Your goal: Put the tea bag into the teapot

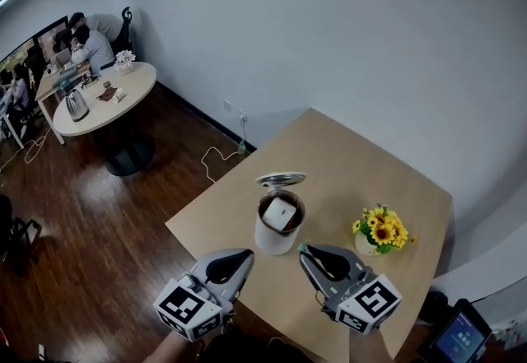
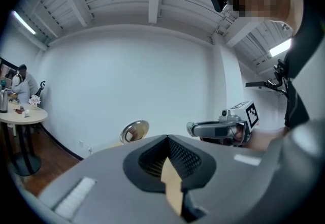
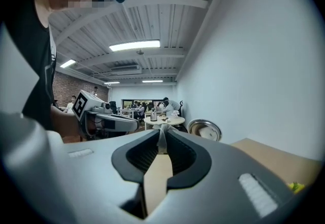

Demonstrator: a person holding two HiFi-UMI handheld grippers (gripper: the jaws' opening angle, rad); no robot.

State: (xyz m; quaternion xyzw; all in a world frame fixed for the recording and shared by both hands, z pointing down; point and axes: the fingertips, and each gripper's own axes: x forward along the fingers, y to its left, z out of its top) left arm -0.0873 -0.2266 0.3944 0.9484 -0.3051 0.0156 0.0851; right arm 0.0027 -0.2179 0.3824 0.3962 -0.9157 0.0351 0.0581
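Observation:
A white teapot (image 1: pixel 278 225) stands mid-table with dark tea in it and a pale square tea bag (image 1: pixel 280 212) lying in its mouth. Its round metal lid (image 1: pixel 281 180) is tipped open at the far side; the lid (image 2: pixel 134 131) also shows in the left gripper view. My left gripper (image 1: pixel 247 254) hovers near the pot's front left with its jaws shut and empty (image 2: pixel 167 137). At the pot's front right, my right gripper (image 1: pixel 303 249) is shut on a thin pale strip (image 3: pixel 162 139), seemingly the tea bag's string. I cannot see the strip run to the bag.
A small pot of yellow flowers (image 1: pixel 380 230) stands right of the teapot. The wooden table (image 1: pixel 346 155) fits into a corner of white walls, with its left edge over dark floor. People sit at a round table (image 1: pixel 107 98) far off. A tablet (image 1: pixel 461 337) is at the lower right.

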